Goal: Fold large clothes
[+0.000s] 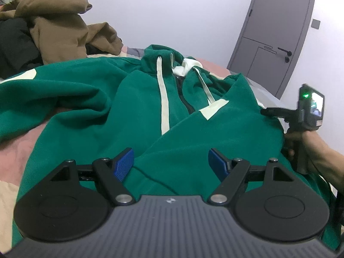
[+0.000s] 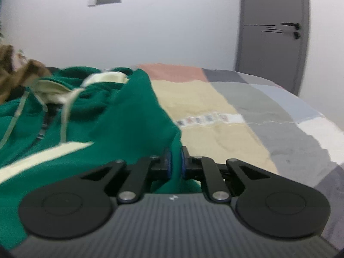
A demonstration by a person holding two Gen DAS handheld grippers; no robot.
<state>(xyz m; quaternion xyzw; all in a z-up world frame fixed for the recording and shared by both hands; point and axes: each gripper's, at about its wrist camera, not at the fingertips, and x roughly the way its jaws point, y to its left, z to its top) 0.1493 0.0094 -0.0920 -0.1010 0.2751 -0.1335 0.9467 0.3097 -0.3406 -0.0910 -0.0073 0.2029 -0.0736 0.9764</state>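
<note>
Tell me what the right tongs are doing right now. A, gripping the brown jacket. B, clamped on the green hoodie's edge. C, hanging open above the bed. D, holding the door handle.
B: the right tongs are shut with a fold of the green hoodie pinched between their blue pads.

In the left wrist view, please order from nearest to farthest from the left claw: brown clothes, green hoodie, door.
1. Green hoodie, directly under the open left claw.
2. Brown clothes, far left.
3. Door, far right.
</note>
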